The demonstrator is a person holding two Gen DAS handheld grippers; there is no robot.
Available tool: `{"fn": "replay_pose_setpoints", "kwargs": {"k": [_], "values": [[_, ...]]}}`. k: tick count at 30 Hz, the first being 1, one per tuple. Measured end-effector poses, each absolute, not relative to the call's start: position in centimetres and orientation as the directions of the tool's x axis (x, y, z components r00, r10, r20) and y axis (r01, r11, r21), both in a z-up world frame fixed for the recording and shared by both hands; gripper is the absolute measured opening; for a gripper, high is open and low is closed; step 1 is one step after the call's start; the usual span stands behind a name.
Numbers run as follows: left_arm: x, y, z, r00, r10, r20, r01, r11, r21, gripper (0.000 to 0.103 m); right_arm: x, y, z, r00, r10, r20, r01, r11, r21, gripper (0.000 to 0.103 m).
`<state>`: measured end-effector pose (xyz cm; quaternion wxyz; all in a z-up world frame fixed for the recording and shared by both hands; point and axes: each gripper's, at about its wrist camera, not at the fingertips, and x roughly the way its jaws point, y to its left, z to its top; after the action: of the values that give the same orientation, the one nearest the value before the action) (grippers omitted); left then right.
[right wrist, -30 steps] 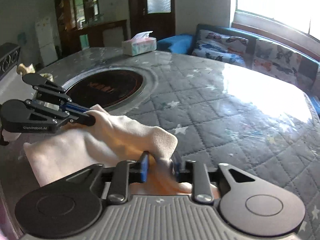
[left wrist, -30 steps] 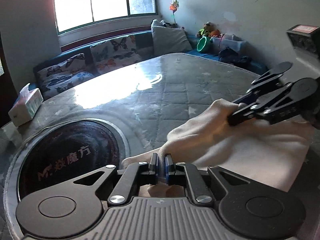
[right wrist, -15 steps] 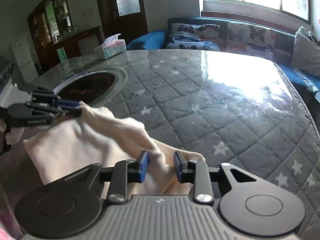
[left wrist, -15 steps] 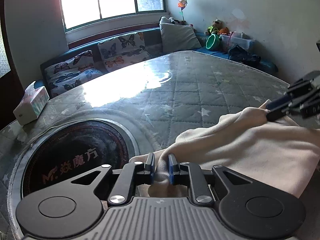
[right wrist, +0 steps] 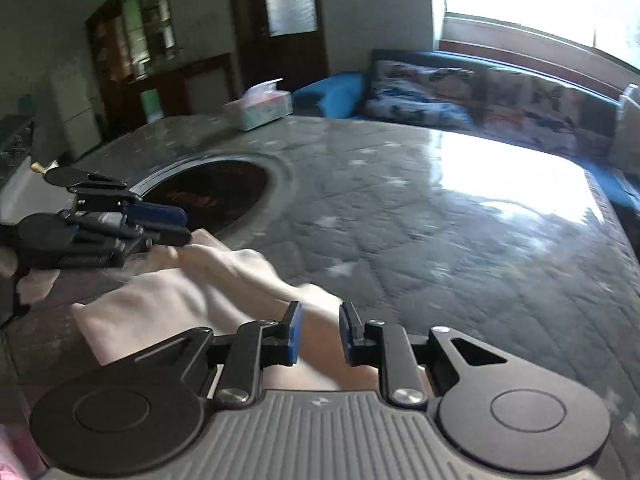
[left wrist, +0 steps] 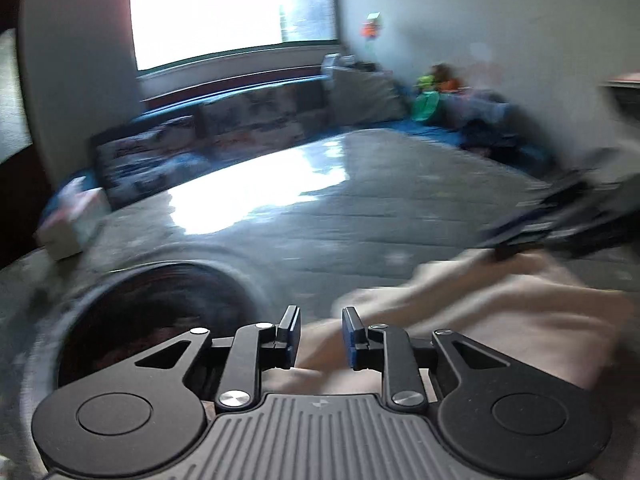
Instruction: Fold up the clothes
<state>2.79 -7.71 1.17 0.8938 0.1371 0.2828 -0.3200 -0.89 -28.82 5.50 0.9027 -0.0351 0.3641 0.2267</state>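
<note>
- We judge the fold unfinished: one cream garment (right wrist: 208, 292) lies bunched on the quilted worktop (right wrist: 420, 216), just beside its round inset.
- Our left tool (left wrist: 320, 334) is opening, cloth between unpressed pads.
- Our right tool (right wrist: 319, 334) stands parted over cloth.
- We count one tissue box (right wrist: 260, 110).

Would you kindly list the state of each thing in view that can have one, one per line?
Cream garment: partly folded, lying bunched on the table.
Left gripper: jaws opening, apart, cloth between them, pads not pressing.
Right gripper: jaws apart over the cloth, not pinching it.
Tissue box: open, a tissue sticking up.
Door: closed.
</note>
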Motion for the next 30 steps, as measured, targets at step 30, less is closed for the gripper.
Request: {"fn": "replay_pose_setpoints", "kwargs": {"k": [30], "values": [[-3.7, -7.8, -0.7, 0.523, -0.609, -0.596, 0.691, 0.712, -0.122, 0.026, 4.6, -18.3, 3.2, 0.524, 0.432, -0.735, -0.588, 0.807, 0.056, 0.013]]}}
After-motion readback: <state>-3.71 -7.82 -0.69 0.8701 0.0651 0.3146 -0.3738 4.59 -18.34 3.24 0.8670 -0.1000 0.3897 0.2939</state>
